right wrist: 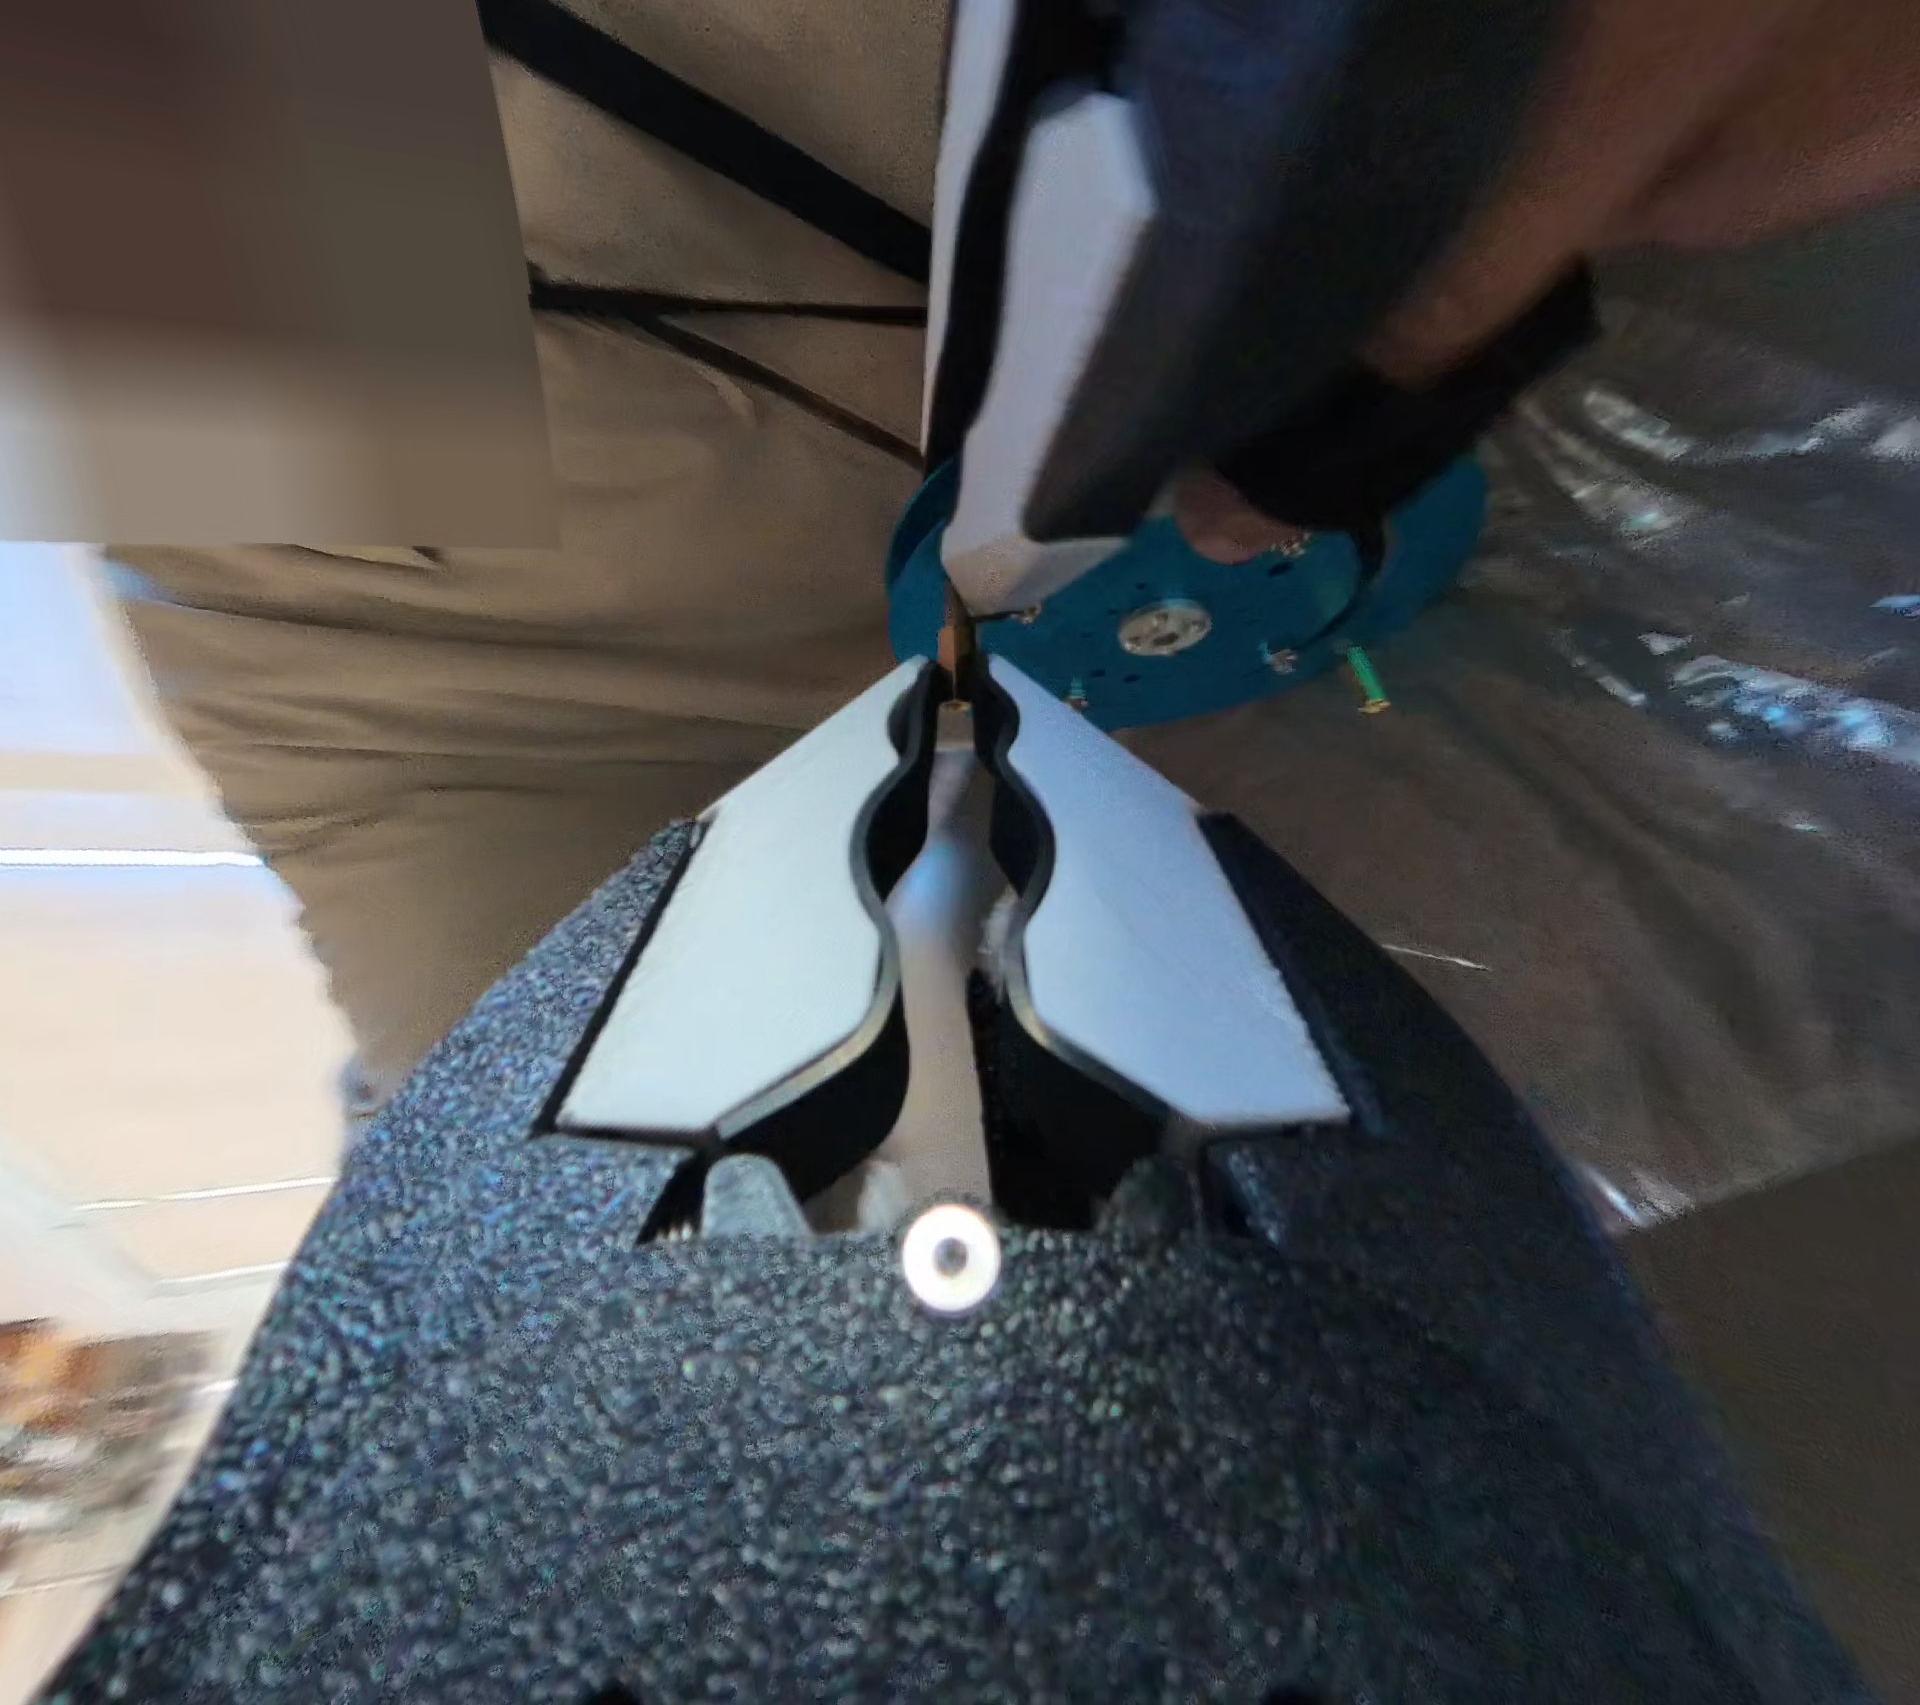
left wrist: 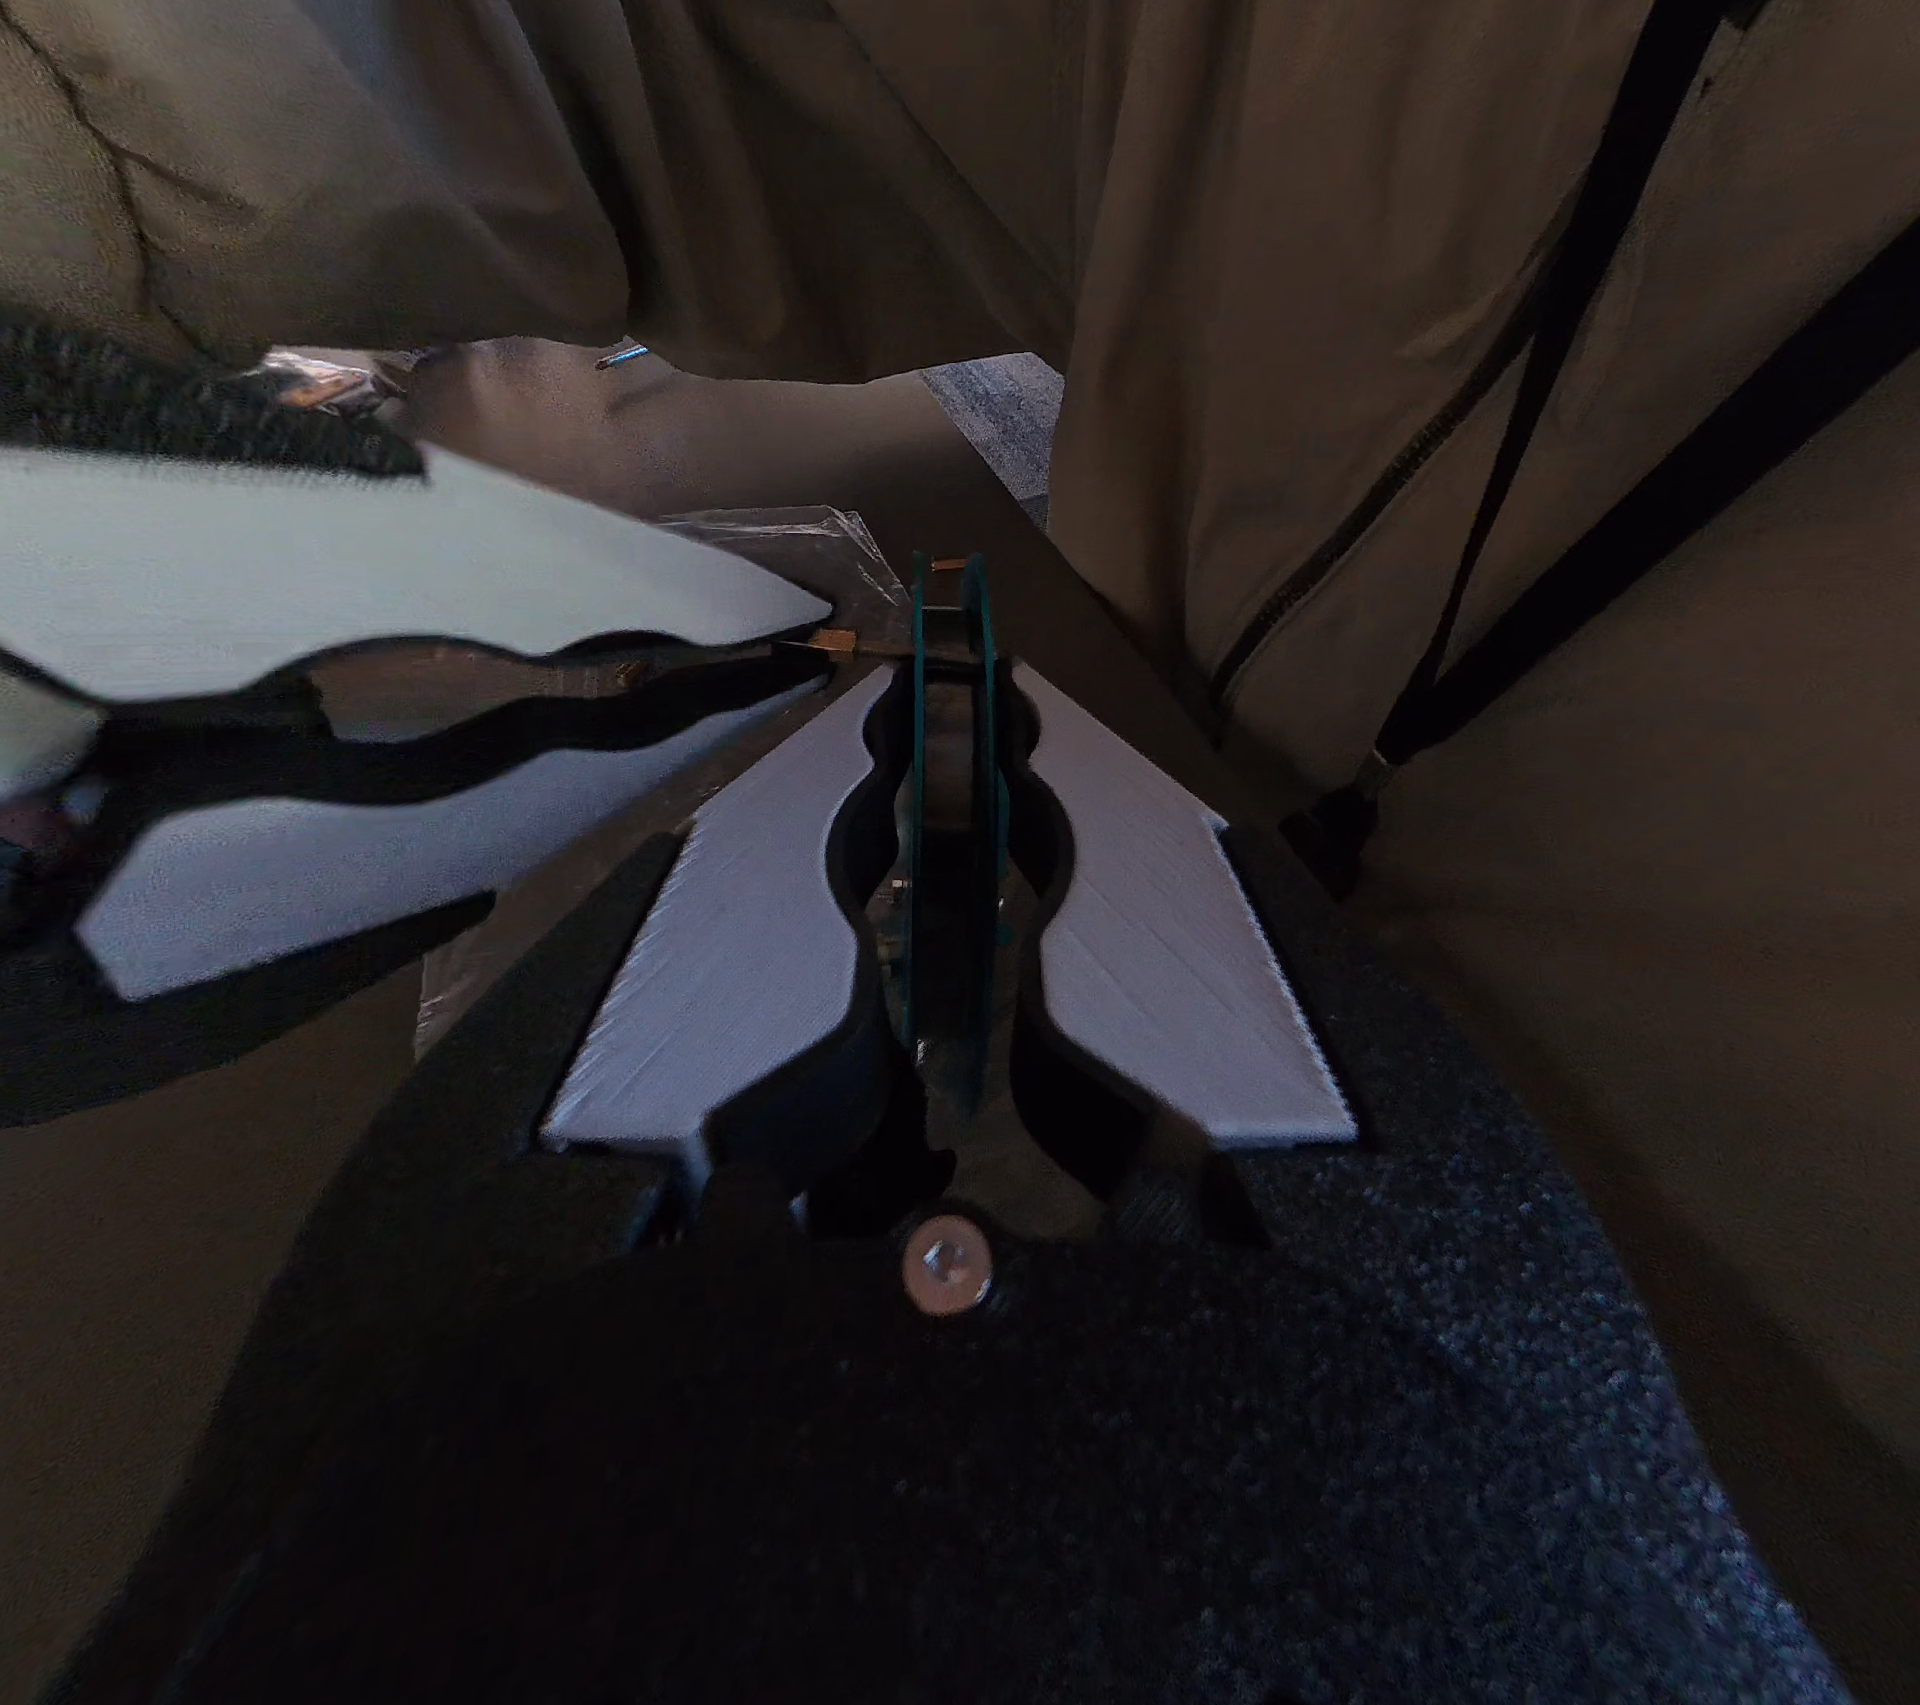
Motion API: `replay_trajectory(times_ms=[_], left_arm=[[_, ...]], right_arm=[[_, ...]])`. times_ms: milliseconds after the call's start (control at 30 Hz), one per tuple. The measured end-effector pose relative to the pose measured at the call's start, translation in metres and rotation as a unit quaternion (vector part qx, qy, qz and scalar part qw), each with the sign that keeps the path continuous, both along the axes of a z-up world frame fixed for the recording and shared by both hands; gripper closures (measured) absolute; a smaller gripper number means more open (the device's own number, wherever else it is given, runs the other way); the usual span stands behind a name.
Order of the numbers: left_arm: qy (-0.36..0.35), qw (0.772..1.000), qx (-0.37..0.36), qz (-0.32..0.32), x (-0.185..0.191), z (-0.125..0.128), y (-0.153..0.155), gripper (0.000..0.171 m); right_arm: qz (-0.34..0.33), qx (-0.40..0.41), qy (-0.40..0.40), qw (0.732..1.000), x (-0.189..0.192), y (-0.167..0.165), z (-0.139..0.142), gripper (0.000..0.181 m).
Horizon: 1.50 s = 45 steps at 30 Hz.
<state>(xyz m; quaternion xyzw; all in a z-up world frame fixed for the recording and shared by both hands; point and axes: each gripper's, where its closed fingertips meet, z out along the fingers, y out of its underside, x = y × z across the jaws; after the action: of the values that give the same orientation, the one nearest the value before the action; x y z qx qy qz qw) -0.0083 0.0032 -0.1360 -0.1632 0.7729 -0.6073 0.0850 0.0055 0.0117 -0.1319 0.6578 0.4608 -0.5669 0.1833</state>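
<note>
The tan fabric backdrop [left wrist: 831, 97], with its black straps and zip, hangs in deep folds behind everything. In my judgement a small part dropped here could vanish into those folds or under the crinkled clear plastic sheet [right wrist: 1714, 616] that lies below the work.

The left gripper [left wrist: 951, 679] is clenched on a pair of teal see-through discs [left wrist: 985, 720], stacked face to face with a gap between them. They stand edge-on between its white fingers. From the right wrist view the discs show a metal hub [right wrist: 1164, 625] at the centre and small screws near the rim. The grip is on a thin, smooth edge, so I judge the stack could twist or slide out if anything pushes on it sideways.

The right gripper [right wrist: 956, 679] is pinched shut on a small brass standoff [right wrist: 953, 647], held only at the very tips, right at the rim of the discs. Whether the standoff touches them I cannot tell. So little of it is gripped that a slight tilt or nudge against the disc edge could, I think, flick it loose. A green-headed screw [right wrist: 1366, 684] juts from the far rim and looks easy to knock.

As for containers, I see none. Whether the plastic sheet is a bag, or holds anything, I cannot tell.
</note>
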Motion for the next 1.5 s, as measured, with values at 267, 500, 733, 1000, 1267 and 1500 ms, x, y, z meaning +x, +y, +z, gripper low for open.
replay_trajectory(times_ms=[267, 500, 733, 1000, 1267, 1500], left_arm=[[-0.004, 0.999, 0.011, 0.03, 0.006, 0.0, 0.009, 0.157], [-0.004, 0.996, 0.02, 0.088, 0.012, -0.004, 0.029, 0.143], [-0.003, 0.978, 0.06, 0.201, 0.013, -0.008, 0.053, 0.135], [-0.022, 0.953, -0.01, 0.302, -0.024, 0.011, 0.05, 0.143], [-0.04, 0.95, -0.013, 0.309, -0.02, 0.006, 0.029, 0.143], [-0.051, 0.95, 0.016, 0.308, -0.019, 0.006, 0.03, 0.148]], right_arm=[[-0.091, -0.003, 0.03, 0.995, 0.004, 0.008, 0.001, 0.176], [-0.271, 0.062, 0.054, 0.959, 0.006, 0.016, 0.001, 0.176], [-0.392, 0.131, 0.077, 0.907, 0.008, 0.022, 0.001, 0.176], [-0.433, 0.159, 0.083, 0.883, -0.001, 0.016, 0.001, 0.176], [-0.424, 0.182, 0.1, 0.882, -0.013, 0.014, 0.003, 0.176], [-0.432, 0.229, 0.098, 0.867, -0.017, 0.014, 0.004, 0.176]])
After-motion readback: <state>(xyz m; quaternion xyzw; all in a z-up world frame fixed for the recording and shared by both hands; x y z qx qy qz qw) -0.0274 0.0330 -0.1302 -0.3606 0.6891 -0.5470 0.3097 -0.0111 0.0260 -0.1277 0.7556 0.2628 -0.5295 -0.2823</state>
